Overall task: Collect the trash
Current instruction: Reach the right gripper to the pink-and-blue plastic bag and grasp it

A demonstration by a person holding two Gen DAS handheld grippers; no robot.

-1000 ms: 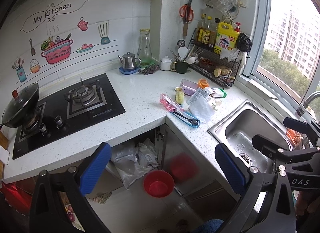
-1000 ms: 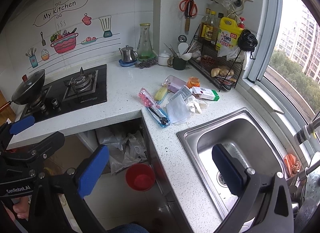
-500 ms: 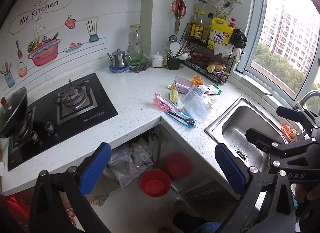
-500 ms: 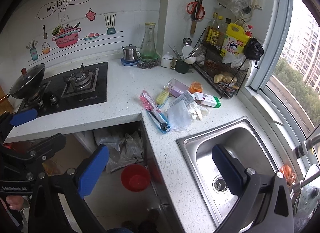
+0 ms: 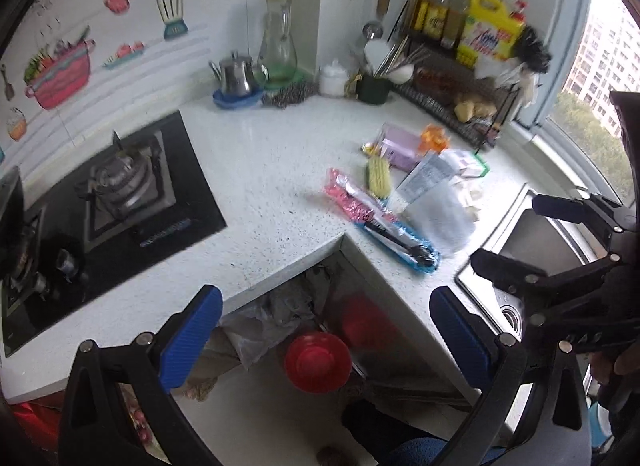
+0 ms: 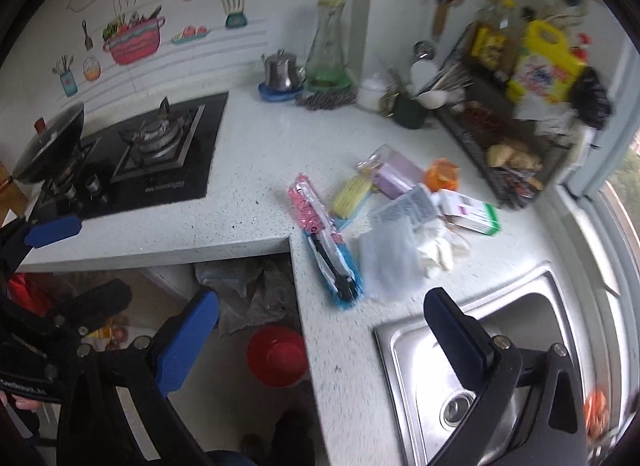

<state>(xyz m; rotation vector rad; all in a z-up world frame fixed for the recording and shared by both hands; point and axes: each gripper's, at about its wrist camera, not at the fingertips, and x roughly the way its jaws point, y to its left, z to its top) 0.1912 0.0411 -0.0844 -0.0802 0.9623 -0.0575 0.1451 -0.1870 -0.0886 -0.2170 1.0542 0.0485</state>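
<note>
White speckled worktop (image 6: 256, 169) runs around the kitchen corner, with the black stove (image 6: 132, 153) on one side and the steel sink (image 6: 480, 350) on the other. We see a red bin (image 6: 276, 356) on the floor under the worktop, beside some grey plastic bags (image 6: 248, 290).

We judge that the task has hardly begun: all the trash (image 6: 384, 221) lies in one loose pile on the worktop, between the stove and the sink, and we cannot see anything inside the bin. The pile holds a clear plastic bag (image 6: 386, 258), a blue packet (image 6: 336, 262), a pink packet (image 6: 310, 205), a white and green box (image 6: 472, 211) and some smaller wrappers.

Our left gripper (image 5: 324, 332) has its fingers spread wide and empty; the pile is well ahead of them, up and to the right. Our right gripper (image 6: 320, 340) is also spread wide and holds nothing; the blue packet and the clear bag are near, just ahead between its fingers, but nothing touches.
</note>
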